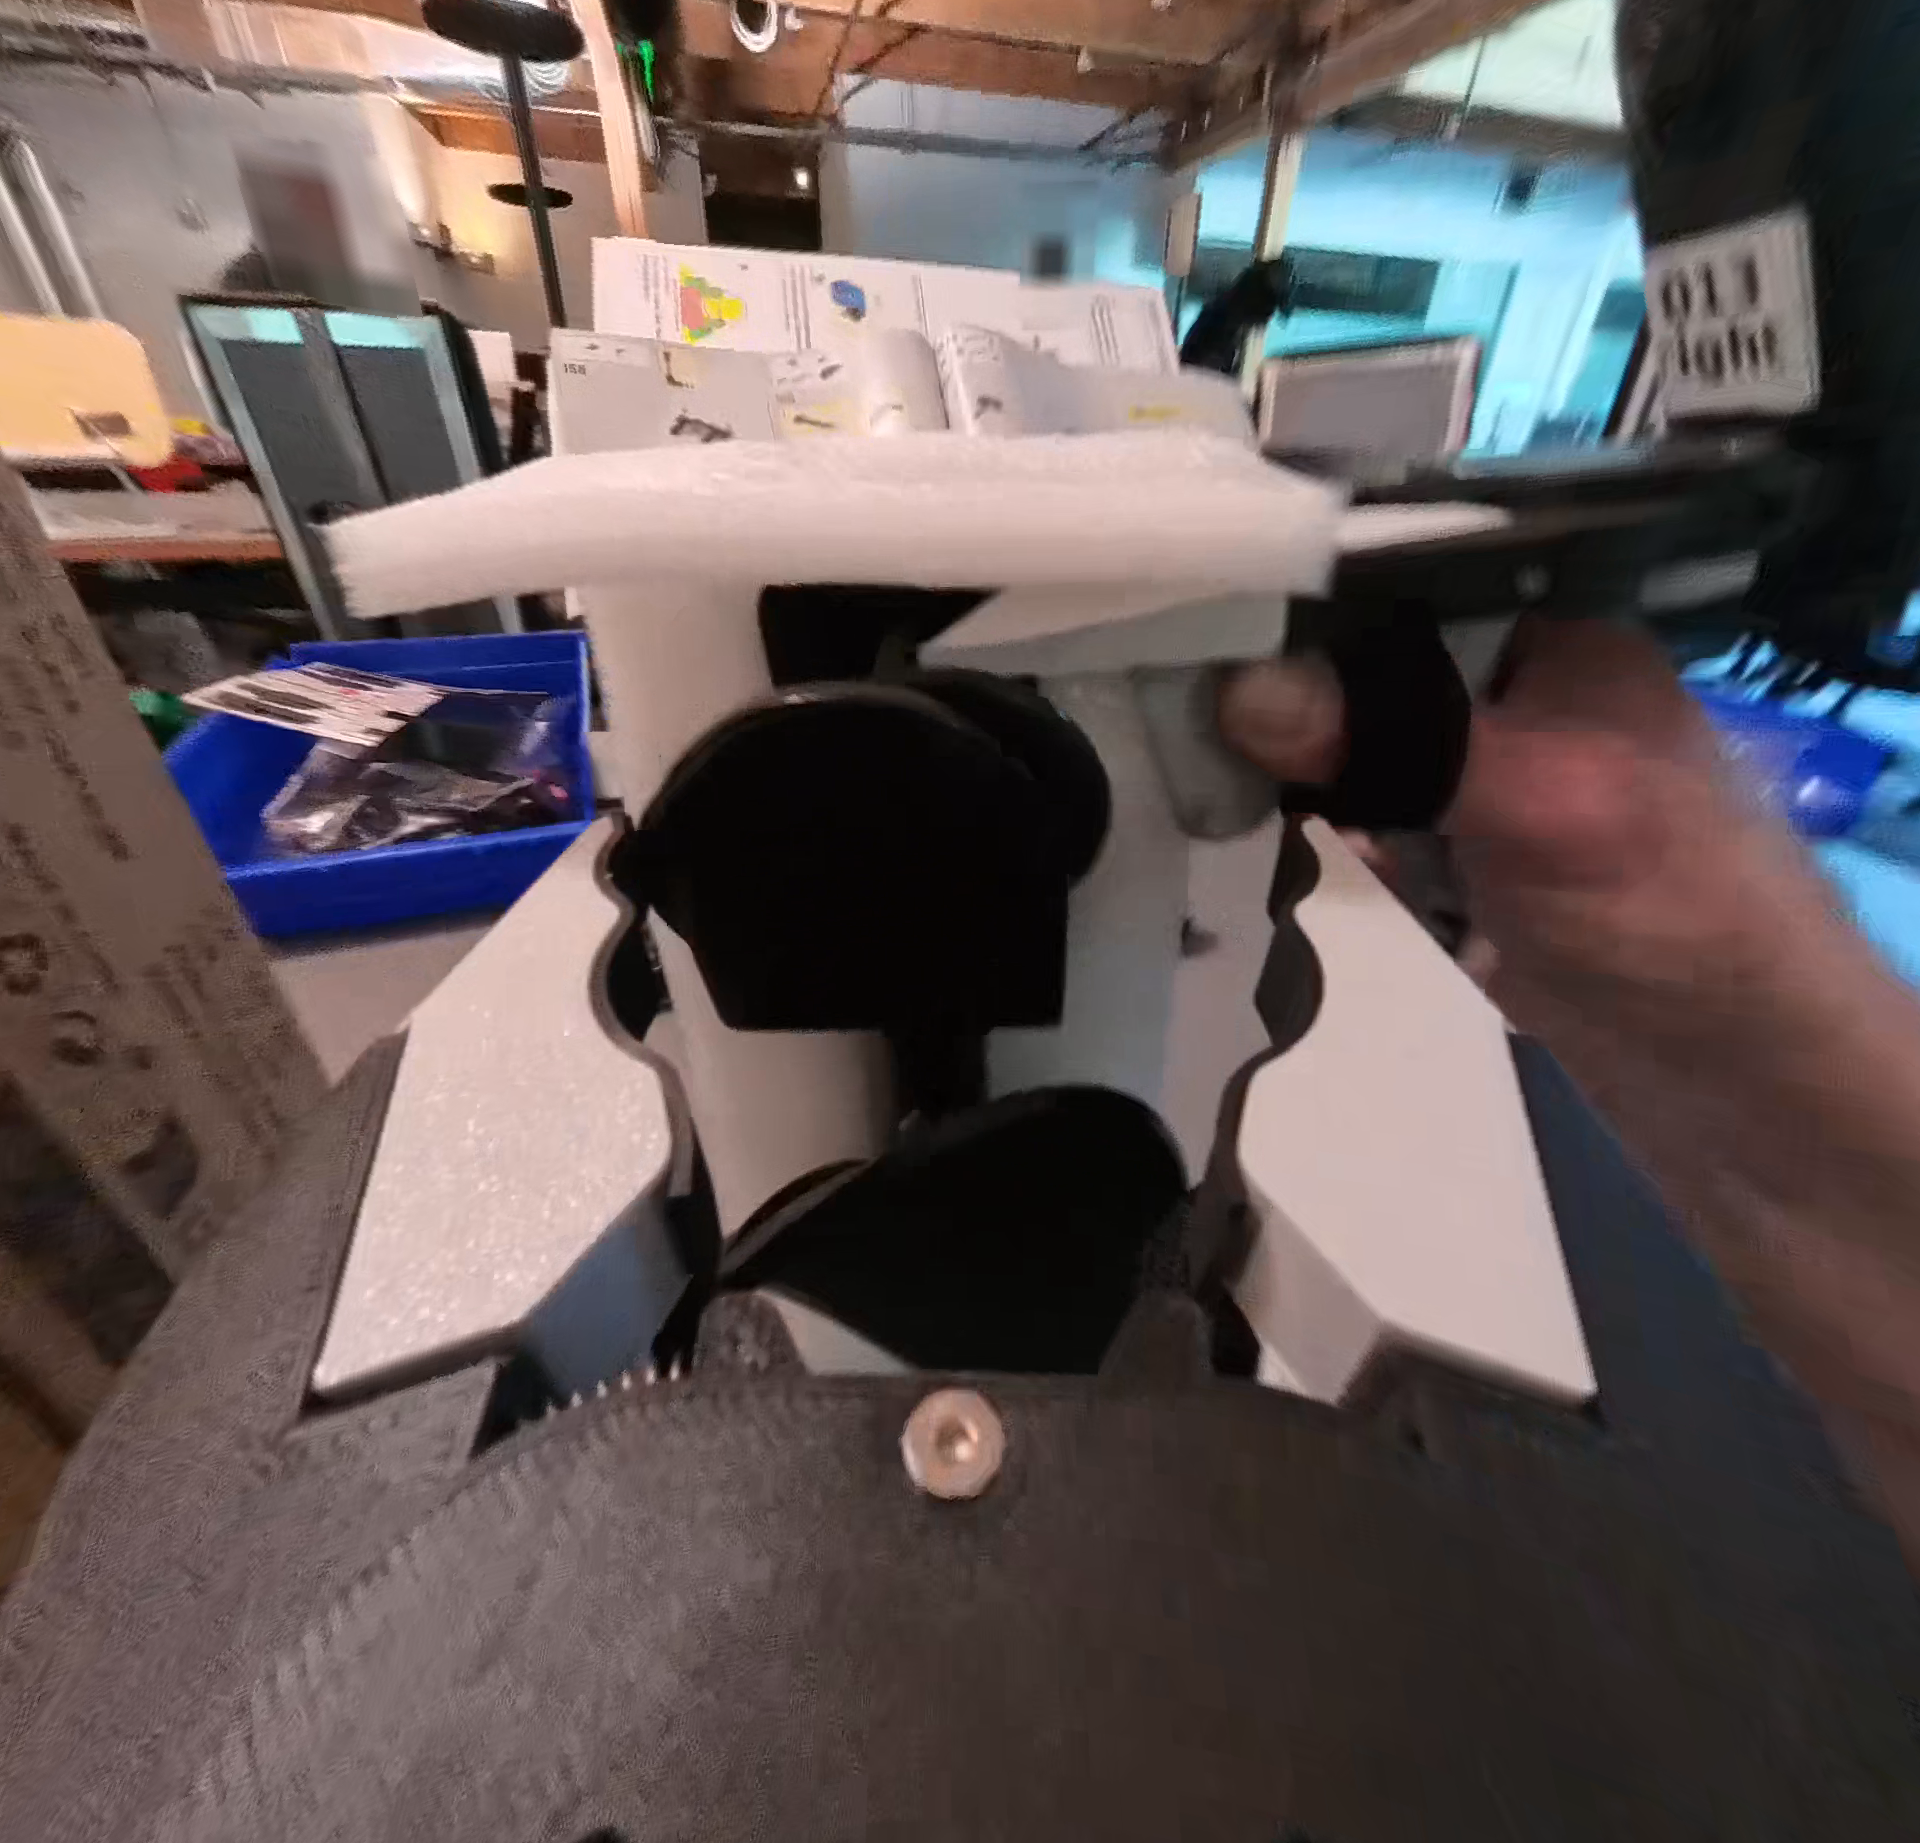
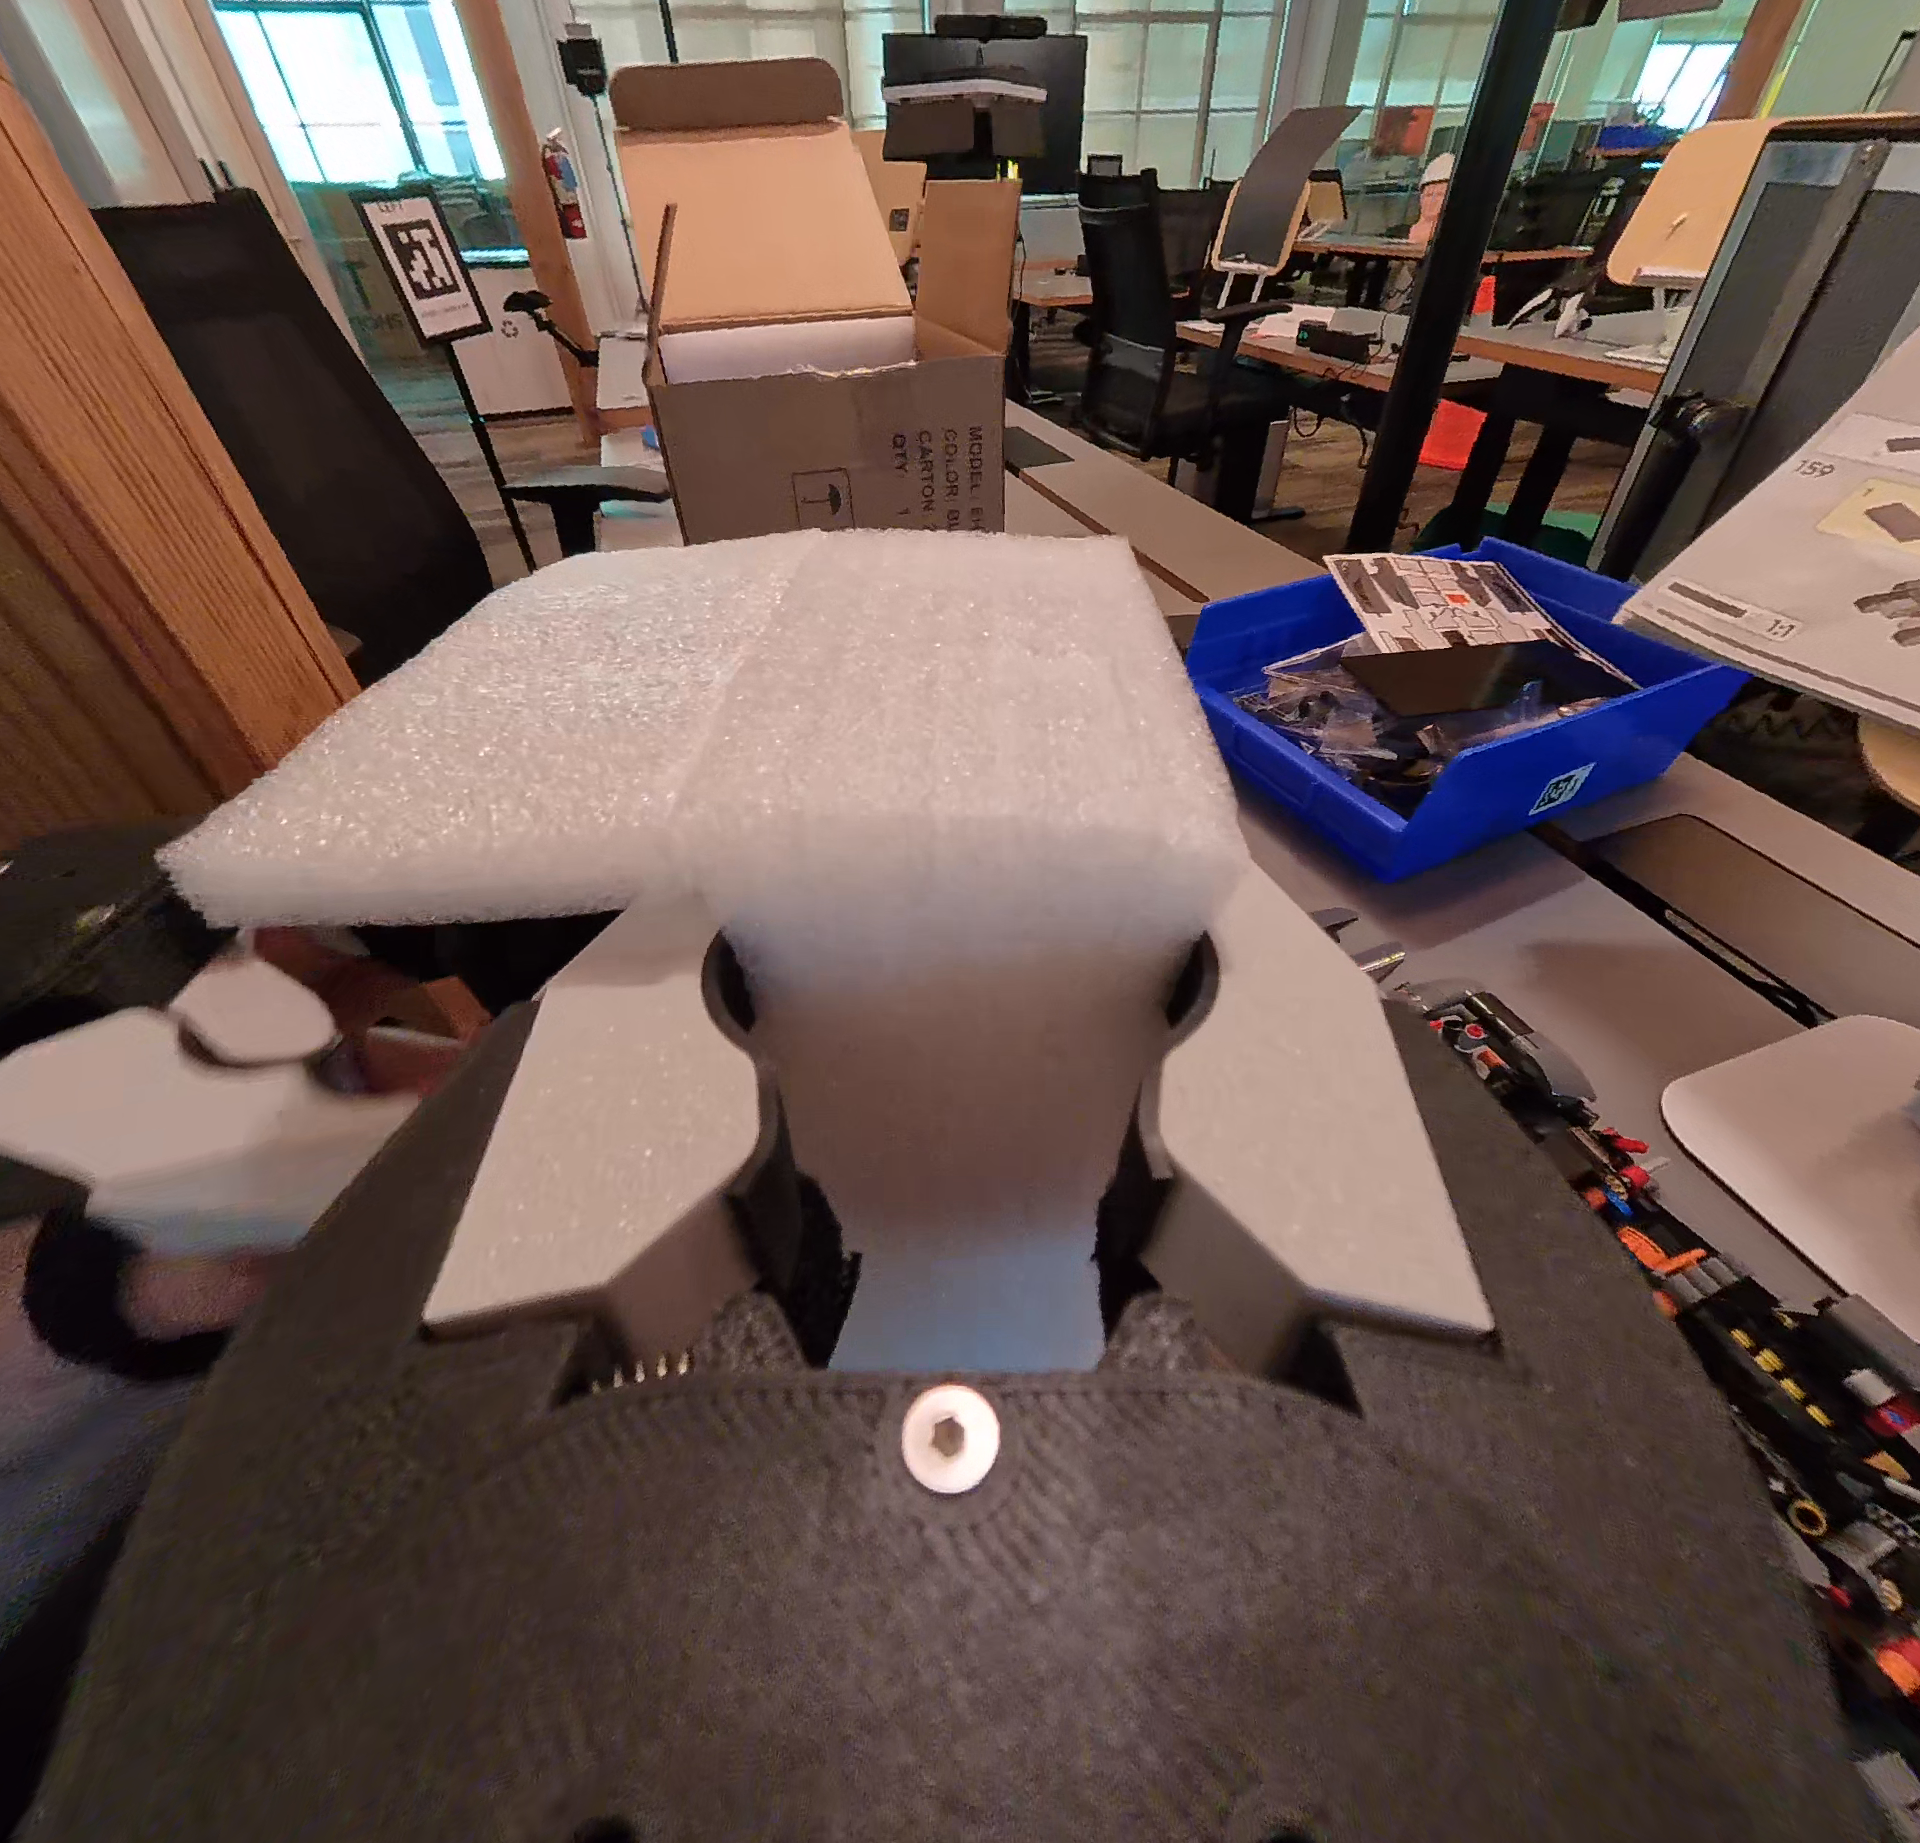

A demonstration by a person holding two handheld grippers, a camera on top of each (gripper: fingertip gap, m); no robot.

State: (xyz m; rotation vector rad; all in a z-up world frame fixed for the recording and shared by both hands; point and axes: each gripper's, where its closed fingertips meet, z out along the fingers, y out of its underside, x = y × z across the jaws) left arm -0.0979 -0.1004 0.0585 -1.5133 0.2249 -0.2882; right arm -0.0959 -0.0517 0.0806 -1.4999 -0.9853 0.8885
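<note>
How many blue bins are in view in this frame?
1 for certain: the blue bin on the table, right of the white foam piece. A blurred blue shape at the left wrist view's right edge may be a second.

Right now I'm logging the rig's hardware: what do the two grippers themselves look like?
Both match: the left gripper and right gripper have flat light-grey angular fingers with black wavy inner edges, on a textured black printed body bearing one silver hex bolt.
</note>
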